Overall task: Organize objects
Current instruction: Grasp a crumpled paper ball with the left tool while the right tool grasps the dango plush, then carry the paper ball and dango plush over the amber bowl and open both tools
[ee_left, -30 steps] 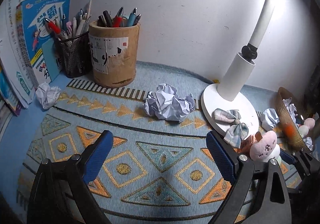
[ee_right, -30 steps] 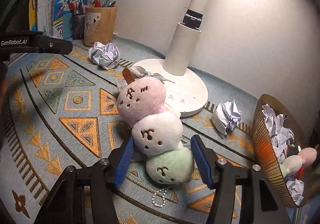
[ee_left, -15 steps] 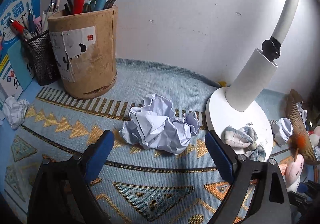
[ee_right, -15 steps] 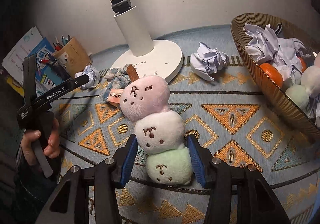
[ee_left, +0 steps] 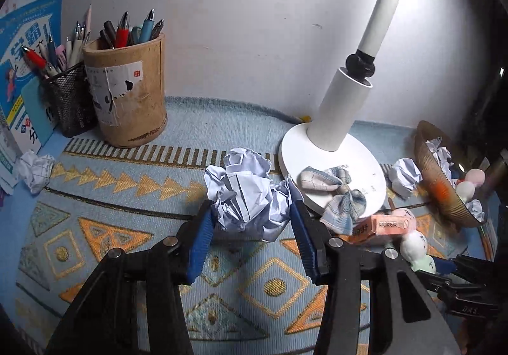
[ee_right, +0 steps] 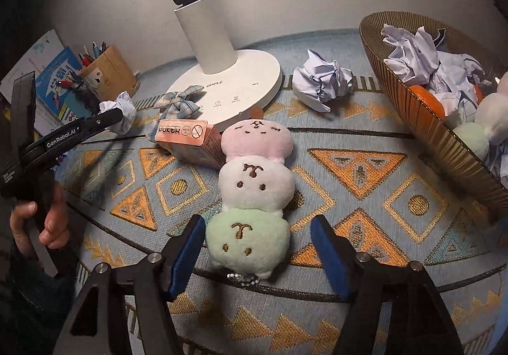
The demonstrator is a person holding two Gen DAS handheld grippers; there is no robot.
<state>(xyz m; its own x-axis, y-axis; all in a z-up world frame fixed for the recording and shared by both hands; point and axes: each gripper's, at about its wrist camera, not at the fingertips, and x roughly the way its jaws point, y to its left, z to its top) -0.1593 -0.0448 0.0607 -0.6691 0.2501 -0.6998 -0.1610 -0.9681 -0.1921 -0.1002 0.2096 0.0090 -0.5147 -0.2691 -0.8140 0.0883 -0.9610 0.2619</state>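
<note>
My left gripper (ee_left: 250, 228) is shut on a crumpled ball of white paper (ee_left: 250, 196), its blue pads pressing both sides, just above the patterned mat beside the lamp base (ee_left: 330, 161). My right gripper (ee_right: 255, 248) is open, its pads on either side of the green end of a three-ball plush toy (ee_right: 254, 190) (pink, white, green) lying flat on the mat. The pads do not touch the plush. The left gripper shows in the right wrist view (ee_right: 119, 115) holding the paper. The plush shows at the right of the left wrist view (ee_left: 412, 244).
A brown ribbed basket (ee_right: 422, 120) at the right holds crumpled paper, an orange and a plush. A loose paper ball (ee_right: 320, 85), a plaid bow (ee_left: 336, 193), an orange poker box (ee_right: 187, 141), two pen holders (ee_left: 127, 95) and booklets (ee_left: 22, 69) stand around.
My left gripper advanced onto the paper ball and closed on it. My right gripper opened and let the plush down flat on the mat near the basket.
</note>
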